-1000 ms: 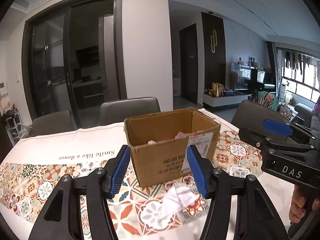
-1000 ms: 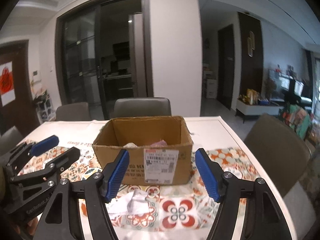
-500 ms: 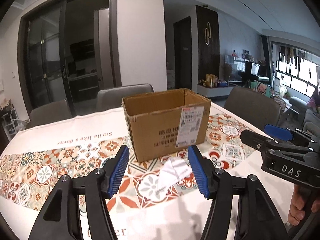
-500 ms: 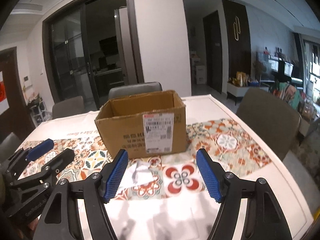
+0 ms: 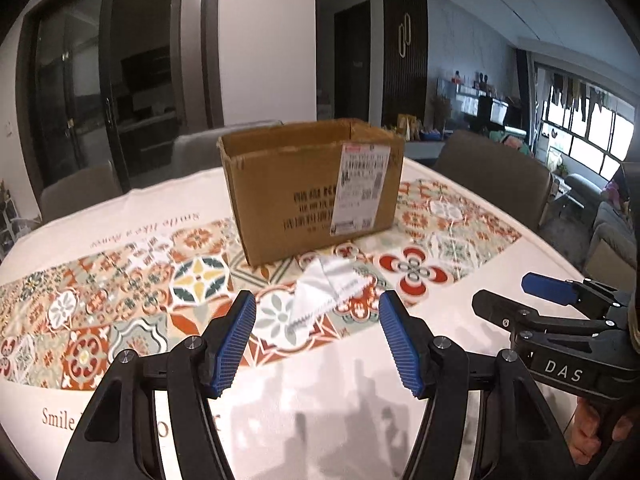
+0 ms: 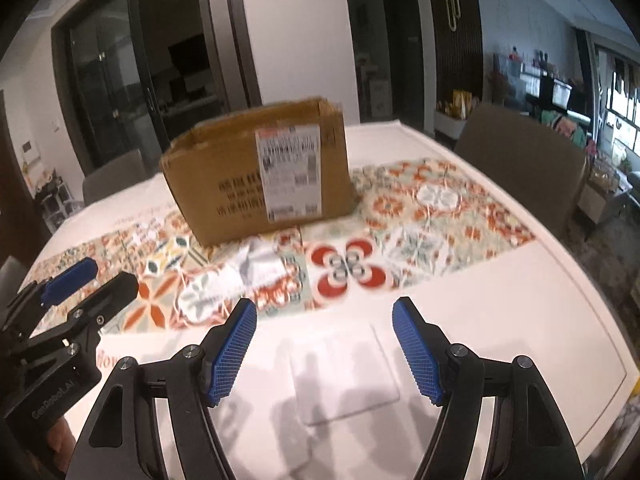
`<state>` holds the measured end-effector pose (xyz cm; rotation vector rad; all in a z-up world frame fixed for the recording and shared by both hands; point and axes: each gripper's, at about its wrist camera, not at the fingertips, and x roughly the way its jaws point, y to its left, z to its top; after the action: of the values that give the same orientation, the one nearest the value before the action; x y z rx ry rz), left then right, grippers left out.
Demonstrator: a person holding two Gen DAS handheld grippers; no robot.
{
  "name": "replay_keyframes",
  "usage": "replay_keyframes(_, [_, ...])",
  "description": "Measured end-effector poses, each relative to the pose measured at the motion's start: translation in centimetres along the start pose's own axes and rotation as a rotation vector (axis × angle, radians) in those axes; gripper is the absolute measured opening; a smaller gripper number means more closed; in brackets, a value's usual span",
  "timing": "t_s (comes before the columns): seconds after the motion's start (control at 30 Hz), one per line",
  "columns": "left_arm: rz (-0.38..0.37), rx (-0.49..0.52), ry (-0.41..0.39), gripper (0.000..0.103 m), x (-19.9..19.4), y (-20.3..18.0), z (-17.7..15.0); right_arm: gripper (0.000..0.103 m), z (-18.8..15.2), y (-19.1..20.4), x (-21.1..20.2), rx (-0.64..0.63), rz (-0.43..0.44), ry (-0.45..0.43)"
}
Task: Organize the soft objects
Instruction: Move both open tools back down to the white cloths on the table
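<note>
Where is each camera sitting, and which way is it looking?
Left wrist view: sits on the left gripper, looking forward and down at the white cloth and the cardboard box; its open jaws show, plus the right gripper and fingers at the right edge.
Right wrist view: sits on the right gripper, facing the same box and cloth; its open jaws and the left gripper show.
Both share the box, the cloth and the patterned tablecloth.

Table [image 5: 500, 280] under patterned tablecloth [image 5: 120, 300], cardboard box [image 5: 312, 188] on it, probably crumpled white cloth [image 5: 324, 284] just before it
</note>
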<state>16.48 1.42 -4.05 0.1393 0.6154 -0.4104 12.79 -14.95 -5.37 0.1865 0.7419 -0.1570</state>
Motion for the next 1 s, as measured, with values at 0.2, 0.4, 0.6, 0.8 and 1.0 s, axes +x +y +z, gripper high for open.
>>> replay_keyframes(0.2, [-0.004,0.000,0.064,0.063,1.8,0.2,-1.2,0.072,-1.6,-0.2,2.2,0.018,0.004,0.097])
replay_keyframes(0.4, [-0.017,-0.016,0.109,0.065,3.7,0.6,-2.0,0.072,-2.7,-0.2,3.5,0.033,-0.017,0.117])
replay_keyframes(0.6, [-0.036,-0.013,0.135,0.067,5.5,0.8,-1.5,0.072,-3.3,0.1,4.6,0.030,-0.030,0.139])
replay_keyframes(0.8, [-0.049,0.030,0.136,0.068,7.7,0.2,-0.6,0.072,-3.5,0.1,6.2,0.033,-0.060,0.185])
replay_keyframes(1.0, [-0.053,0.071,0.134,0.071,9.8,-0.4,0.0,0.072,-3.6,-0.6,7.3,0.069,-0.083,0.216])
